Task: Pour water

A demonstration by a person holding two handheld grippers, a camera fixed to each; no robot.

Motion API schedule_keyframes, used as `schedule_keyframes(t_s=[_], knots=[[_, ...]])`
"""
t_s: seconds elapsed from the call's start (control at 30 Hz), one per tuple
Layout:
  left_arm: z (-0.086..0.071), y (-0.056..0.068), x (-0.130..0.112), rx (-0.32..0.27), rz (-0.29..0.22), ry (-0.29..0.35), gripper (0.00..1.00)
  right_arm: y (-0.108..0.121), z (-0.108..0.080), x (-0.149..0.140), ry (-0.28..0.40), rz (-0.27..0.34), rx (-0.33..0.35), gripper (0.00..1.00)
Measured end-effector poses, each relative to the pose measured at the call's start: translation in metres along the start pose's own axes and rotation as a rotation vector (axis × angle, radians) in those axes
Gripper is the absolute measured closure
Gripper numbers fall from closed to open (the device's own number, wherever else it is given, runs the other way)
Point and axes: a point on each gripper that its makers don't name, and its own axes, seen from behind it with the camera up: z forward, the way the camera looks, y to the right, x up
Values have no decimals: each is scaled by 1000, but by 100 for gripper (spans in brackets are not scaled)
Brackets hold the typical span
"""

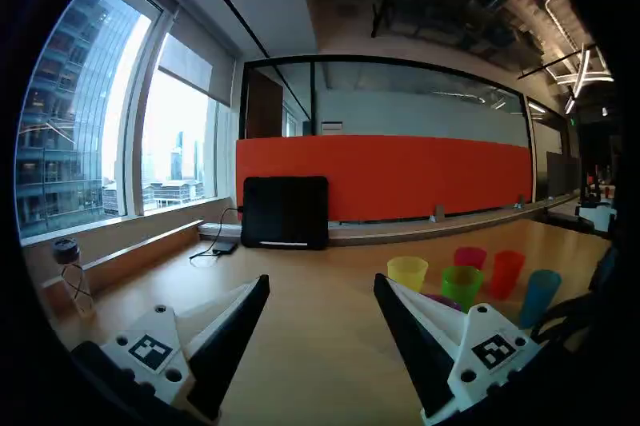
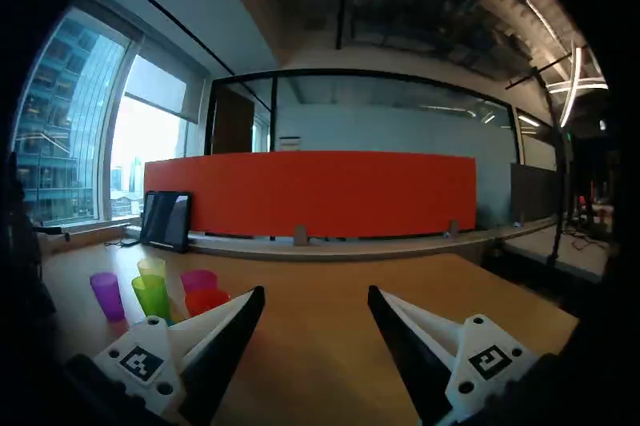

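Several coloured plastic cups stand grouped on a wooden table (image 1: pixel 320 346). In the left gripper view a yellow cup (image 1: pixel 407 272), a green cup (image 1: pixel 461 284), a magenta cup (image 1: pixel 470 256), a red-orange cup (image 1: pixel 506 273) and a blue cup (image 1: pixel 539 296) sit ahead to the right. My left gripper (image 1: pixel 320 290) is open with bare table between its fingers. In the right gripper view a purple cup (image 2: pixel 106 295), a green cup (image 2: pixel 151 295), a yellow cup (image 2: pixel 151 267), a magenta cup (image 2: pixel 198 280) and an orange cup (image 2: pixel 205 300) stand at the left. My right gripper (image 2: pixel 316 298) is open, holding nothing.
A dark tablet-like screen (image 1: pixel 285 212) leans against an orange partition (image 1: pixel 384 177) at the table's back, with a cable (image 1: pixel 210 248) beside it. Large windows (image 1: pixel 104 146) run along the left. A small stand (image 1: pixel 70 266) sits on the window ledge.
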Motion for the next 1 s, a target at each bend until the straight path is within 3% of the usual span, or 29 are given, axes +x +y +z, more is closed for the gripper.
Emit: schedule_keyframes(t_s=[0.2, 0.67, 1.0], knots=[[6, 2, 33, -33, -3, 1, 3, 0, 2, 23, -14, -6, 14, 0], [28, 8, 117, -105, 52, -4, 3, 1, 23, 86, -64, -26, 57, 0], [38, 13, 171, -150, 30, 5, 3, -3, 35, 135, -57, -24, 88, 0]])
